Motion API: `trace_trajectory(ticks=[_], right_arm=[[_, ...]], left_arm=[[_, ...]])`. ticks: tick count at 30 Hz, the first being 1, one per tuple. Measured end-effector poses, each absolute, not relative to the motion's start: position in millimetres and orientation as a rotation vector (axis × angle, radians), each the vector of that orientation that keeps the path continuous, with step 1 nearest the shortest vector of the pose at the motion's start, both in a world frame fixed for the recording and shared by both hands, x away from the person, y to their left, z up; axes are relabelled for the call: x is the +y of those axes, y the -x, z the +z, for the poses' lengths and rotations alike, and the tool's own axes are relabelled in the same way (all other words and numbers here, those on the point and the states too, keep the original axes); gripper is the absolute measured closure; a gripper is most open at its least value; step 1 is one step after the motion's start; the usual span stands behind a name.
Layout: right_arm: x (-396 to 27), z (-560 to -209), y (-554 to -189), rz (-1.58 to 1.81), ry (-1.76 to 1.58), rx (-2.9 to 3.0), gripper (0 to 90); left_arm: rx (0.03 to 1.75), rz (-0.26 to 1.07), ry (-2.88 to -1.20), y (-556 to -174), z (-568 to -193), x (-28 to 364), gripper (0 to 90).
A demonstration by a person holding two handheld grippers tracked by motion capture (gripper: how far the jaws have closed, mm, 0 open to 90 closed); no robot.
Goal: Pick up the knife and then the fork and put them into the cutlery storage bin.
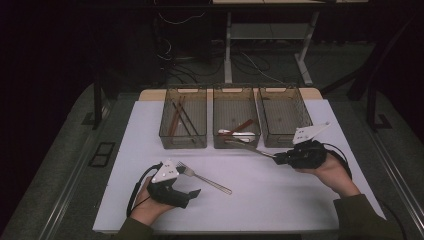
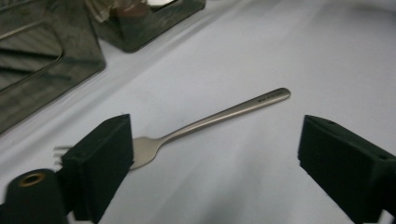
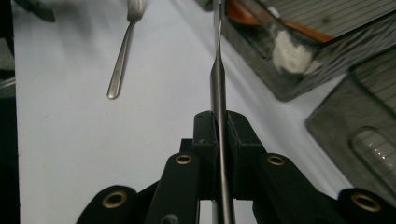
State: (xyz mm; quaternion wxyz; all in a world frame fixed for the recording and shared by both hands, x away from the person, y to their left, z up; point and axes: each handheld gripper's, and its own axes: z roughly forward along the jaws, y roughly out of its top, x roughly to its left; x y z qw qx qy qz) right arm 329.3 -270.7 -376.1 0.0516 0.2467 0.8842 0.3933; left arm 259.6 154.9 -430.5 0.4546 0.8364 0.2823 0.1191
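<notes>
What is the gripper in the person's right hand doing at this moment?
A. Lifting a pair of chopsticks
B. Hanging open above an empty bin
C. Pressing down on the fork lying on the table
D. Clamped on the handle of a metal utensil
D: in the right gripper view, the right gripper has its jaws shut on the thin handle of a metal utensil, whose far end reaches toward the middle bin.

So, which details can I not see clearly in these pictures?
- Right tongs: the working end of the held metal utensil is cut off by the top edge of the right gripper view.
- Fork: tines partly hidden behind a pad of the left tongs.
- Middle bin: contents too small in the high view.
</notes>
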Motion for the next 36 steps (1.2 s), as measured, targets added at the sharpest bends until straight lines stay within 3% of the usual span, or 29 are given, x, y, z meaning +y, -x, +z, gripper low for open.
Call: trace_trajectory(ticks=[5,19,36], right_arm=[[-278.1,-368.5,-333.3,1.212,-0.771,2.649,82.7],[-302.9,-350.6,-353.8,1.211,-0.927,2.477,82.7],[-336.1,-352.2,-392.3,1.137,-1.202,2.263,82.8]], left_arm=[[0.732,0.303,-2.077,-258.7,-436.5,158.7,0.0],[0.733,0.315,-2.065,-259.4,-436.7,159.9,0.0],[0.717,0.308,-2.07,-259.4,-438.0,158.7,0.0]])
